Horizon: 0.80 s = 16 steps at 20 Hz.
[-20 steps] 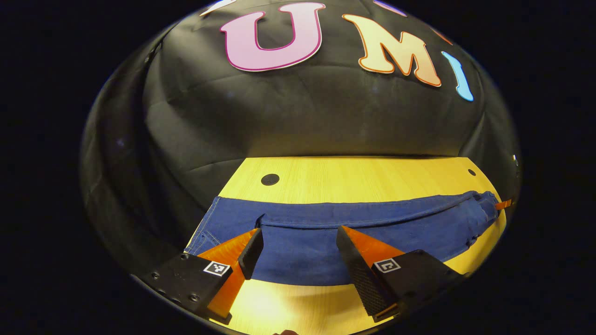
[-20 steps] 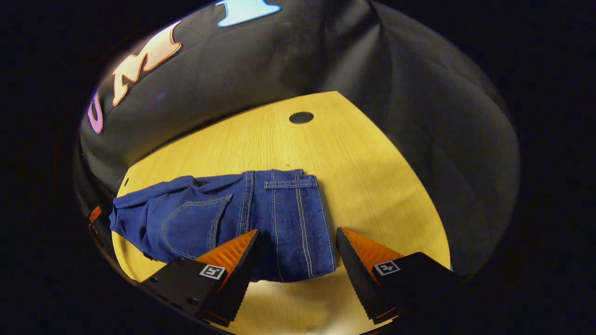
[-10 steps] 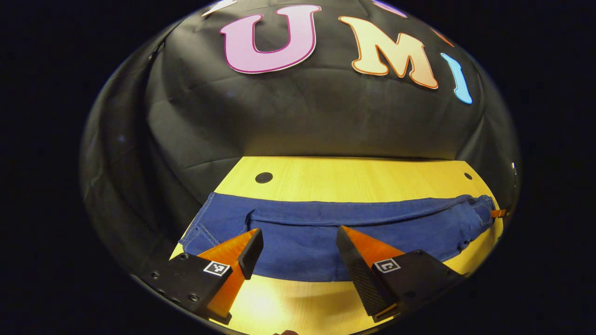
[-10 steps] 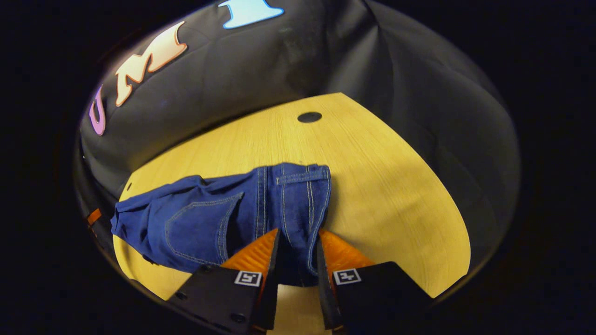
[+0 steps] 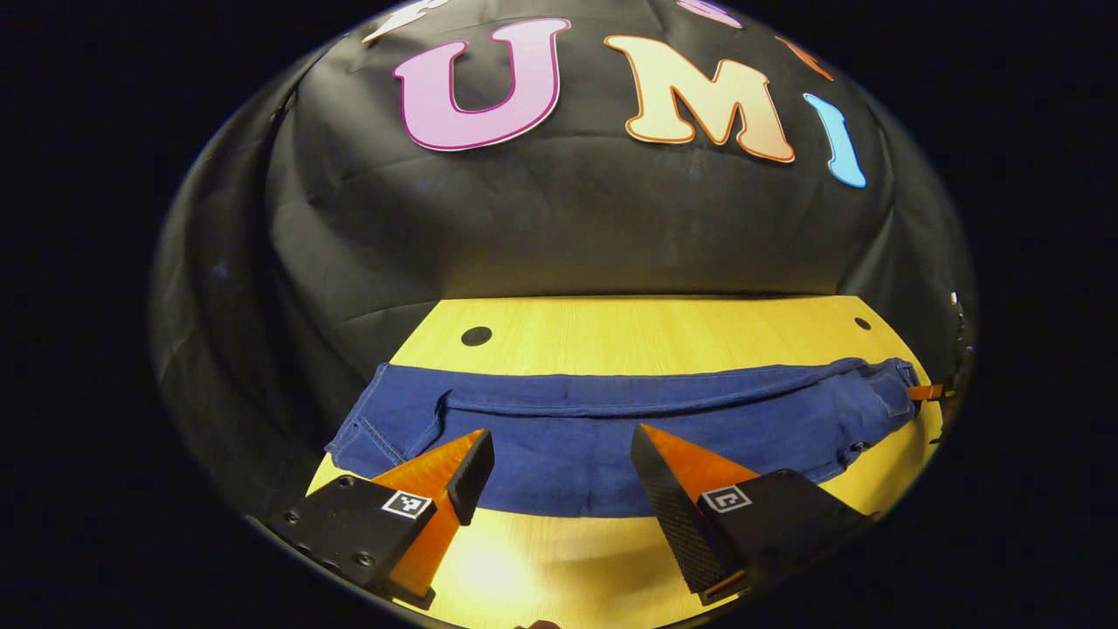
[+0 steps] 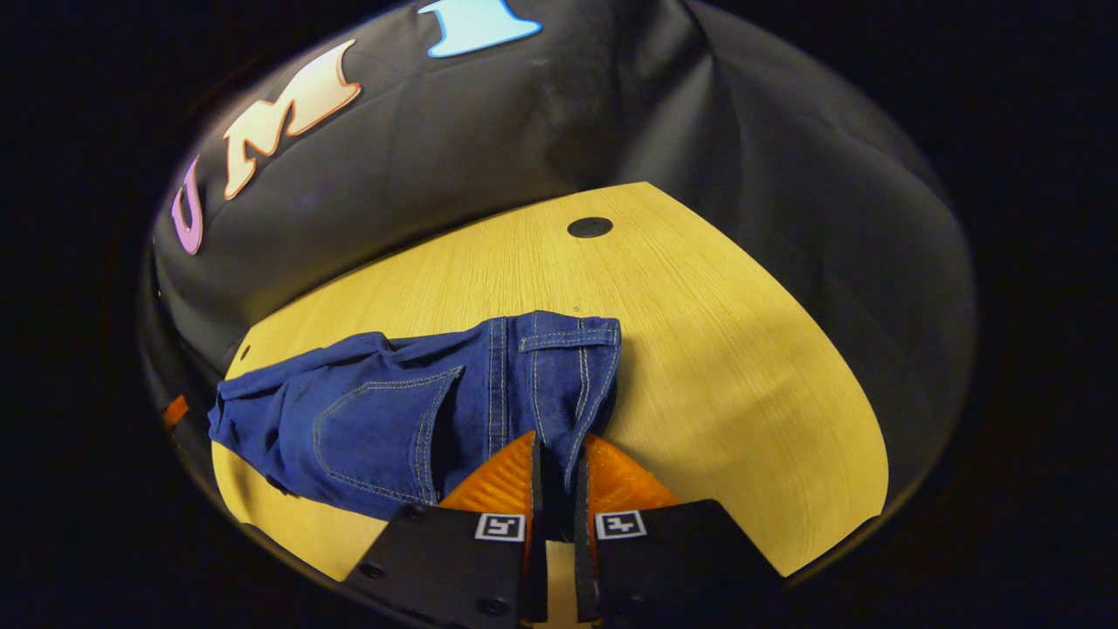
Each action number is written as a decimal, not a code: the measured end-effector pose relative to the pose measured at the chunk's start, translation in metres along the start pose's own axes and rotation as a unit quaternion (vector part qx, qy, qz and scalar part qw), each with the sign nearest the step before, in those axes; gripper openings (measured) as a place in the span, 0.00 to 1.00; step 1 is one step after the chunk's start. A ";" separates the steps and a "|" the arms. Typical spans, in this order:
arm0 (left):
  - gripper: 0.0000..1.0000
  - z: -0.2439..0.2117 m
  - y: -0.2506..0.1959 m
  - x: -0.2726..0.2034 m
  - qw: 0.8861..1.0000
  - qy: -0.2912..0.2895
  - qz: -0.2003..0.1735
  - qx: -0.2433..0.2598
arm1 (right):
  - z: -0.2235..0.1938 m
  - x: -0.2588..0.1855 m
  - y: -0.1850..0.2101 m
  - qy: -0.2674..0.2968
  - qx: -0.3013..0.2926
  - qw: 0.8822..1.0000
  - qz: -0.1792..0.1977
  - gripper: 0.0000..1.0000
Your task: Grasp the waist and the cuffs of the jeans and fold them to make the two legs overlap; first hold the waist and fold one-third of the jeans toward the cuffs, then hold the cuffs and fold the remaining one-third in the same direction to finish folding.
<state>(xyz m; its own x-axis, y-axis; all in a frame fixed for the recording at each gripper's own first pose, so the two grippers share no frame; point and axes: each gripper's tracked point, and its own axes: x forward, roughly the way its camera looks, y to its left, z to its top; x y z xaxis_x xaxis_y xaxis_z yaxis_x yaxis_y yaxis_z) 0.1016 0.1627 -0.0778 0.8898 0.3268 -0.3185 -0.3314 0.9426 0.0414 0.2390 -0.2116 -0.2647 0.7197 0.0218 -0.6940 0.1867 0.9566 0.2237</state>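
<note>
Left gripper (image 5: 559,463) hangs spread over the leg end, gripping nothing. Jeans (image 5: 611,437) lie flat across the table (image 5: 655,336), legs overlapped. Denim prob. soft, heavyish, so take the hems. Right gripper (image 6: 555,472) pinches the waist (image 6: 559,367) near edge.

The jeans (image 6: 384,419) are matt denim cloth with raised pale stitching. The bench (image 6: 742,367) looks like smooth, faintly grained wood, perhaps laminate. The left claw (image 5: 559,476) has ribbed fingertips (image 5: 677,515).
</note>
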 end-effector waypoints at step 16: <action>0.96 -0.005 0.035 -0.010 0.998 -0.018 -0.054 -0.018 | 0.055 -0.049 0.046 -0.109 0.019 0.994 0.012 0.05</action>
<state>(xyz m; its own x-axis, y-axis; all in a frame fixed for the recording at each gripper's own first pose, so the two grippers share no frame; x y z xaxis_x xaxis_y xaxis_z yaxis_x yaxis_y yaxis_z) 0.0796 0.1922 -0.0775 0.9314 0.2257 -0.2855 -0.2430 0.9697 -0.0262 0.2493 -0.1847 -0.1823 0.8518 -0.0228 -0.5234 0.1892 0.9450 0.2669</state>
